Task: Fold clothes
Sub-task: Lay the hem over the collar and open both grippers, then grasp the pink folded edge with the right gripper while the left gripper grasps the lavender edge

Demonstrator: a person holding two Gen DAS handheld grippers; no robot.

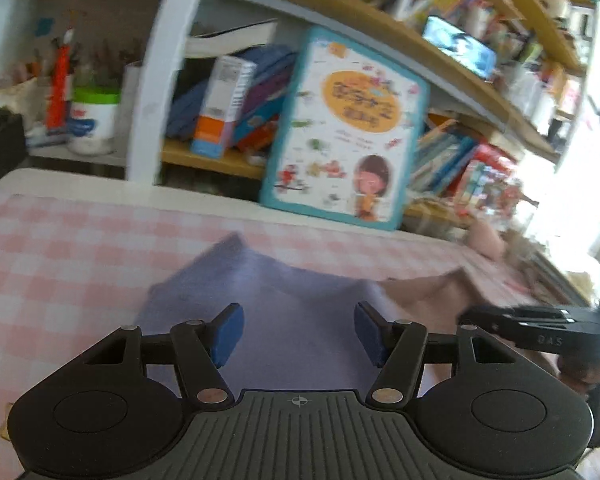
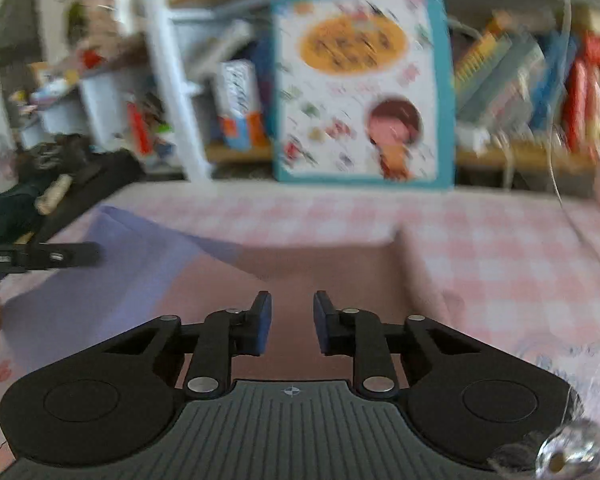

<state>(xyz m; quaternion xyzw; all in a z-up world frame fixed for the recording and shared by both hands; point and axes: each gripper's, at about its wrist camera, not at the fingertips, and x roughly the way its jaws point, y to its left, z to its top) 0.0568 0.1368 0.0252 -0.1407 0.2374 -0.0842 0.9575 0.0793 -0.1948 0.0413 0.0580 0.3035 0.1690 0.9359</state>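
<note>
A lavender garment (image 1: pixel 268 292) lies on the pink checked tablecloth (image 1: pixel 60 248), with a dusty pink garment (image 1: pixel 428 300) beside it on the right. My left gripper (image 1: pixel 298 330) is open and empty just above the lavender cloth. In the right wrist view the lavender garment (image 2: pixel 100 276) lies at the left and the pink garment (image 2: pixel 332 272) lies under my right gripper (image 2: pixel 292 322), which is open and empty. The left gripper's finger (image 2: pixel 56 258) shows at the left edge. The right gripper's finger (image 1: pixel 540 322) shows at the right in the left wrist view.
A bookshelf stands behind the table with a large teal-framed picture book (image 1: pixel 344 132) leaning on it, also in the right wrist view (image 2: pixel 360 84). A white post (image 1: pixel 160 72) rises at the table's back. Dark objects (image 2: pixel 40 188) lie at the table's left.
</note>
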